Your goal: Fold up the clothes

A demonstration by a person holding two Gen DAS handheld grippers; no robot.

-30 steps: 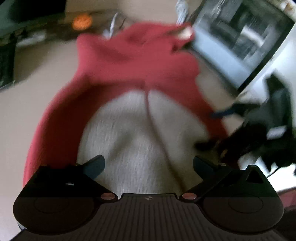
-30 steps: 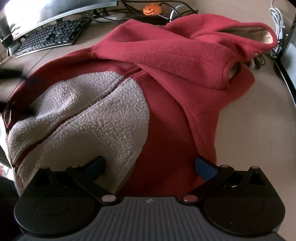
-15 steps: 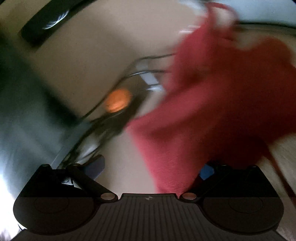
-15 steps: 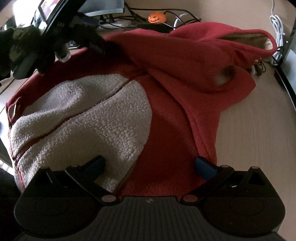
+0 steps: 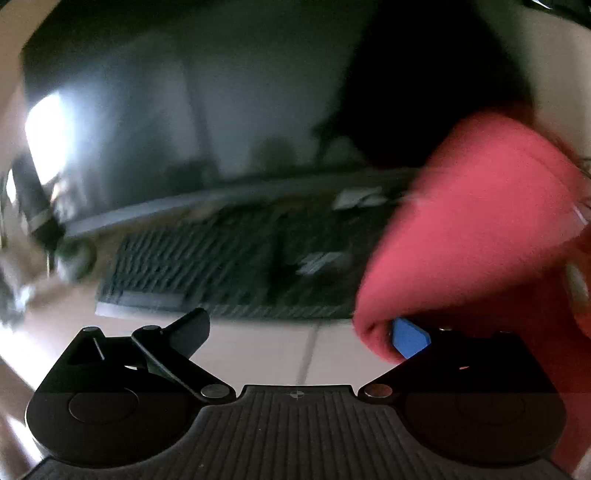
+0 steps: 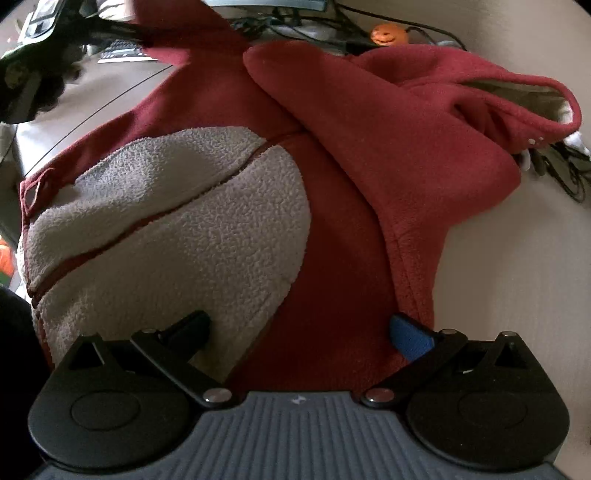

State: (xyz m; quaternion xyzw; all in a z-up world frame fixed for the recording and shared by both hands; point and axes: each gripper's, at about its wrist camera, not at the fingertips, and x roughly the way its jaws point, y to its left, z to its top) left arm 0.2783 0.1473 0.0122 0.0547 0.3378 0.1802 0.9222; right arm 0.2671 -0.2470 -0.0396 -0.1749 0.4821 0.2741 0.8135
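A red fleece hoodie [image 6: 354, 155] with a grey-white fleece panel [image 6: 192, 229] lies spread on the beige desk, its hood [image 6: 517, 99] at the far right. My right gripper [image 6: 301, 330] hovers open low over the hem, one finger over the pale panel and one over the red cloth. In the blurred left wrist view, my left gripper [image 5: 299, 332] is open above the desk. A red sleeve [image 5: 472, 229] hangs against its blue right fingertip [image 5: 408, 338]. That sleeve [image 6: 177, 37] rises at the far left in the right wrist view.
A black keyboard [image 5: 221, 266] and a dark monitor [image 5: 184, 110] stand just beyond the left gripper. An orange pumpkin figure [image 6: 388, 34] and tangled cables [image 6: 565, 166] sit behind the hoodie. Bare desk [image 6: 517, 277] lies to the right of the garment.
The left gripper swung fast from over the pale panel to the far left, by the keyboard, still open. The left sleeve has been lifted. The right gripper moved slightly forward.
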